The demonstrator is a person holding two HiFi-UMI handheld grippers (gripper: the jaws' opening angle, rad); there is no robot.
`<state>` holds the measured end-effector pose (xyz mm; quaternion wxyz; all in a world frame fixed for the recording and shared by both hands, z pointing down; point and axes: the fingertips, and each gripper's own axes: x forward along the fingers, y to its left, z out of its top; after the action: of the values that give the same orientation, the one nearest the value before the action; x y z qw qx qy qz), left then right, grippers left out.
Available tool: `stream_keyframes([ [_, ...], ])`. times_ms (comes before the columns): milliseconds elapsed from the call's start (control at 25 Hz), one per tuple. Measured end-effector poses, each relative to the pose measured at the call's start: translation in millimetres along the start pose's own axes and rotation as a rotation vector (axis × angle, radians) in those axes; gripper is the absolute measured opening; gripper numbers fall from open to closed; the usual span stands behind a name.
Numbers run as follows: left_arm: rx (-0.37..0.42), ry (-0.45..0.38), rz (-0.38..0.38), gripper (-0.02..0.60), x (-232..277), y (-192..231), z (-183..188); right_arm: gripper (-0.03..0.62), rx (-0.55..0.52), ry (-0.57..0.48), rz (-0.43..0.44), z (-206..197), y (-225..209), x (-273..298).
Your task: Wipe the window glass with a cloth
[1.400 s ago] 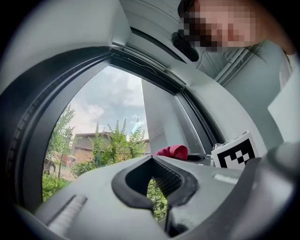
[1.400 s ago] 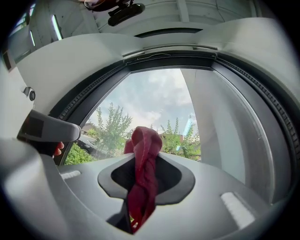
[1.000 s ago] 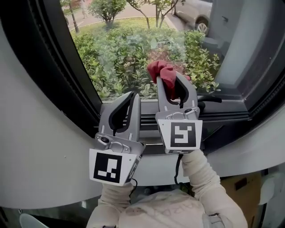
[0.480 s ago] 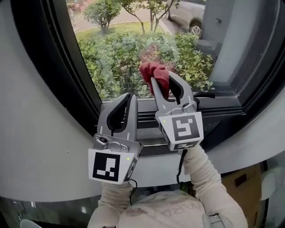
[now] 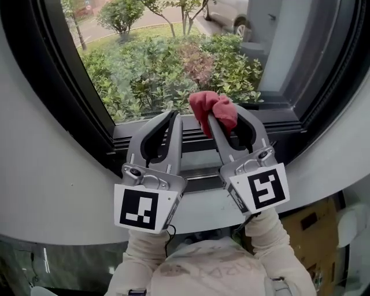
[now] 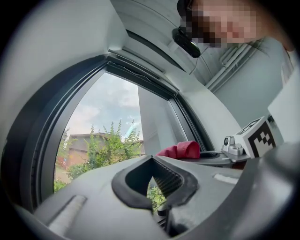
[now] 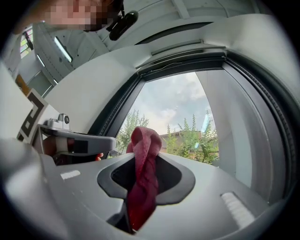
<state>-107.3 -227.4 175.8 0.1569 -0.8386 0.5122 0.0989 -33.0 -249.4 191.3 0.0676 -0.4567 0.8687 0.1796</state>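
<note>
A red cloth [image 5: 213, 110] is bunched at the tips of my right gripper [image 5: 222, 118], which is shut on it, low before the window glass [image 5: 162, 63]. Seen from the right gripper view, the cloth [image 7: 142, 168] hangs down between the closed jaws of the right gripper [image 7: 145, 154], with the glass [image 7: 178, 117] ahead. My left gripper [image 5: 174, 117] is beside it on the left, shut and empty, its tips near the dark lower frame [image 5: 191, 136]. The left gripper view shows the left gripper [image 6: 152, 159] with jaws together and the cloth [image 6: 180, 150] to the right.
The window has a dark curved frame [image 5: 69, 87] set in a white wall [image 5: 46, 173]. Shrubs [image 5: 173, 69] and a parked car [image 5: 228, 11] lie outside. A brown cardboard box [image 5: 312, 225] stands on the floor at lower right. A person's sleeves [image 5: 202, 266] hold both grippers.
The right gripper with the cloth has dropped lower and shifted right, toward the bottom frame. The left gripper has stayed nearly still. The head camera has tilted.
</note>
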Motion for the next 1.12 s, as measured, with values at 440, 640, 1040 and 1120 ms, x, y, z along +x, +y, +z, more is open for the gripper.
stream_keyframes([
  [440,-0.010,0.026,-0.056,0.000,-3.3,-53.8,-4.8,0.117,0.067,-0.013,-0.020,1.3,-14.5,-53.8],
  [640,-0.013,0.022,-0.052,0.000,-8.7,-60.7,-0.8,0.117,0.098,-0.033,0.000,10.7,-13.9,-60.3],
  [1040,-0.007,0.020,-0.047,0.000,-11.4,-71.0,6.3,0.117,0.122,-0.042,0.025,18.0,-11.7,-69.9],
  [1120,-0.006,0.019,-0.050,0.000,-11.4,-73.2,7.1,0.117,0.120,-0.045,0.024,19.7,-12.0,-71.3],
])
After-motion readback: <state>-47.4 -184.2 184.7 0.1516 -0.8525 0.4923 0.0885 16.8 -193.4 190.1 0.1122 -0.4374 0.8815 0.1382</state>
